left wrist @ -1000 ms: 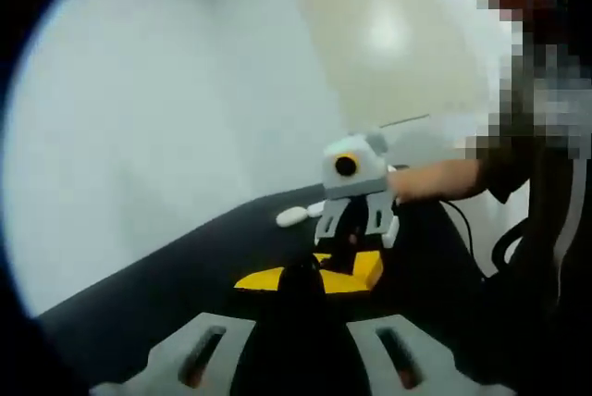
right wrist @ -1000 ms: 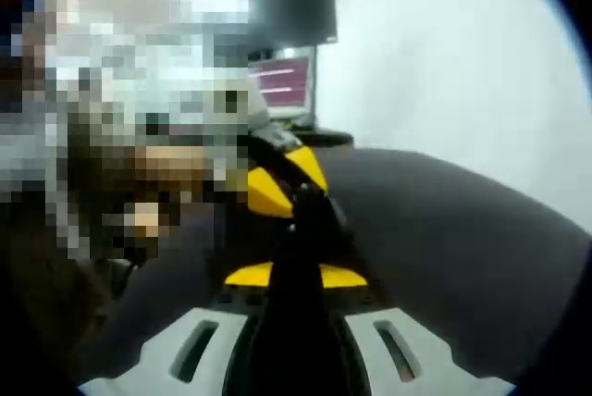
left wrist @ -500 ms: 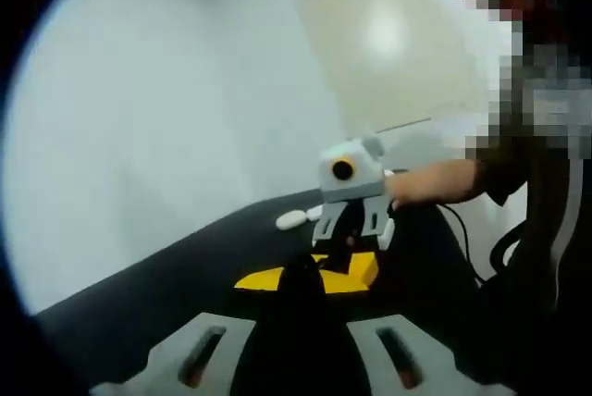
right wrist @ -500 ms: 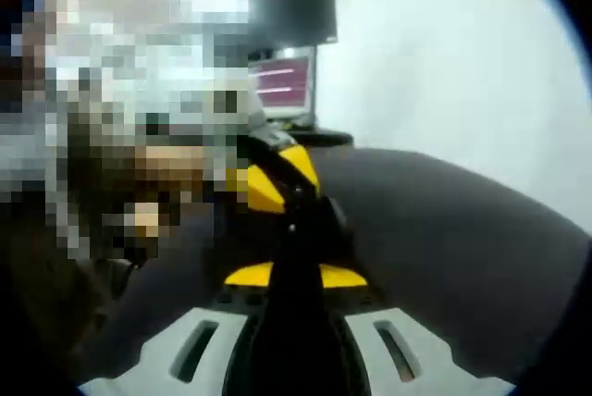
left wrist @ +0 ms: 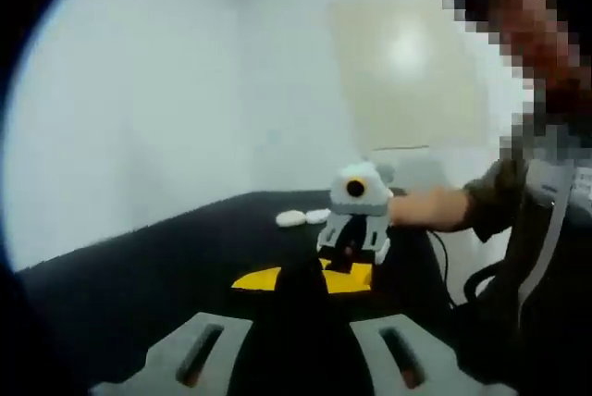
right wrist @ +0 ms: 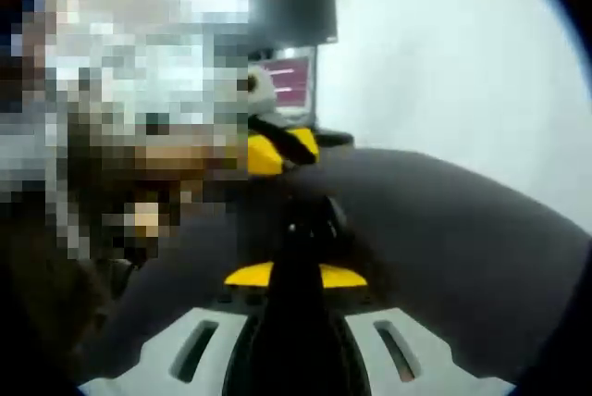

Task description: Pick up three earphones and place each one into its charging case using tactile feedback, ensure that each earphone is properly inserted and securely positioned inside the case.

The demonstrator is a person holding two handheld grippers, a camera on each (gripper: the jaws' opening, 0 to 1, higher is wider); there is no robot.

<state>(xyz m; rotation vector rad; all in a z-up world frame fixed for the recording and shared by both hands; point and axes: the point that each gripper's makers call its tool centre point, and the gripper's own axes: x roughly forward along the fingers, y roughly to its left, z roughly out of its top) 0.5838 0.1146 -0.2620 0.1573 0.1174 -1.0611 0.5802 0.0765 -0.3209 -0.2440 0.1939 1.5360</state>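
- The right gripper [left wrist: 354,250] is hanging low over the dark counter [left wrist: 139,276], a bare forearm [left wrist: 430,209] reaching out level behind it; its jaws are sitting close together on something small and dark I cannot make out.
- The left gripper [right wrist: 277,151] is hovering above the counter; I cannot tell how far apart its jaws are.
- Two white earphones [left wrist: 303,217] are lying side by side on the counter, beyond the right gripper.

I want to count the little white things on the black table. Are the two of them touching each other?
Cannot tell. In the left gripper view the two white things lie side by side on the black table, too blurred to show contact or a gap.
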